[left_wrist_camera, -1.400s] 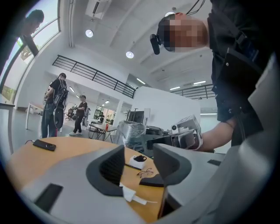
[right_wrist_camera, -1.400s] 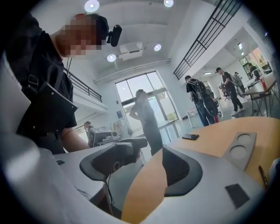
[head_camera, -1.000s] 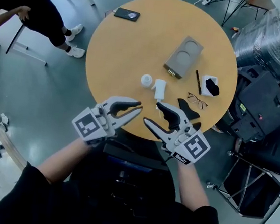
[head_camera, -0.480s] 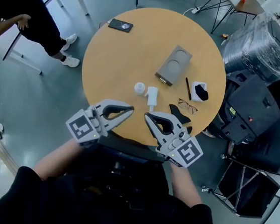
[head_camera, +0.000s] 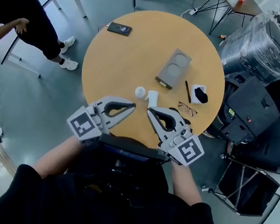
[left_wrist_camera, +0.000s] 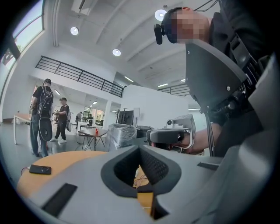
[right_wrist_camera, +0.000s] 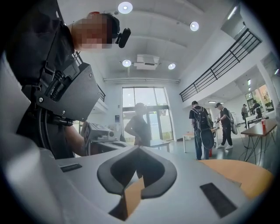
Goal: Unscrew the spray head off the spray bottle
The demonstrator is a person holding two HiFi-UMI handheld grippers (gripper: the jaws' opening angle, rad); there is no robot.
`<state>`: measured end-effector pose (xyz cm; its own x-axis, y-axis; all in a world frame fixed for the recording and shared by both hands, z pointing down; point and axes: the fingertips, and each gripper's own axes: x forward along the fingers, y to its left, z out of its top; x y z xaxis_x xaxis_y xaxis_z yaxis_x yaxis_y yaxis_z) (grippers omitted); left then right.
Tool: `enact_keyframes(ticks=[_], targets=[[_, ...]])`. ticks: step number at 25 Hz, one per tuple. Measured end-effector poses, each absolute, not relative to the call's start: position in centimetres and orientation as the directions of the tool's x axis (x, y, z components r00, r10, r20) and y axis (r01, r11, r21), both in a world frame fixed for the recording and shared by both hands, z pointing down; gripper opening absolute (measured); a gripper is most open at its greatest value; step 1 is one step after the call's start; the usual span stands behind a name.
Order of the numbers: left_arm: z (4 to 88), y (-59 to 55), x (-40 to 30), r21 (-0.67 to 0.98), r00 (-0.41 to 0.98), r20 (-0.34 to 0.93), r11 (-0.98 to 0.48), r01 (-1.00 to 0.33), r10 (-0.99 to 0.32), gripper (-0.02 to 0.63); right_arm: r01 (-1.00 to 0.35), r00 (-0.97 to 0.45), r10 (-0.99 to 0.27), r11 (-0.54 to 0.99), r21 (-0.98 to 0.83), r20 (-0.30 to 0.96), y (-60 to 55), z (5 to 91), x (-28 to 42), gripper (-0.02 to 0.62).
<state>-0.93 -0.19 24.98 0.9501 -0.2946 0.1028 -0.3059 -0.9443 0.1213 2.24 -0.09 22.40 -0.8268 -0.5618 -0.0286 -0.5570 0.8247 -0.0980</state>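
Seen from above, a round wooden table stood on a grey floor. Near its front edge sat the white spray bottle, which looked to be in two parts: a small round bottle and, just to its right, the spray head. They were too small to tell whether they touched.

The person held both grippers over the table's near edge, angled in toward each other. The left gripper was pressed together with nothing in it, its tip just below the bottle and apart from it. In its own view, the jaws met at the tip around an empty hollow. The right gripper was also pressed together and empty, its tip just below the spray head and apart from it. Its own view showed the same closed tip.

Farther back on the table lay a grey case, a pen, glasses, a small white box and, near the far edge, a phone. A bystander in black stood to the left
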Motion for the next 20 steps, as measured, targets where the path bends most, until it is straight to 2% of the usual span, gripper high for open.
enact_keyframes(ticks=[20], targets=[[25.3,-2.7,0.2,0.098,0.965,0.093,-0.962,-0.254,-0.245,0.003,-0.605,-0.793,-0.608,0.792,-0.082,-0.024,-2.7,22.9,3.0,-0.003]])
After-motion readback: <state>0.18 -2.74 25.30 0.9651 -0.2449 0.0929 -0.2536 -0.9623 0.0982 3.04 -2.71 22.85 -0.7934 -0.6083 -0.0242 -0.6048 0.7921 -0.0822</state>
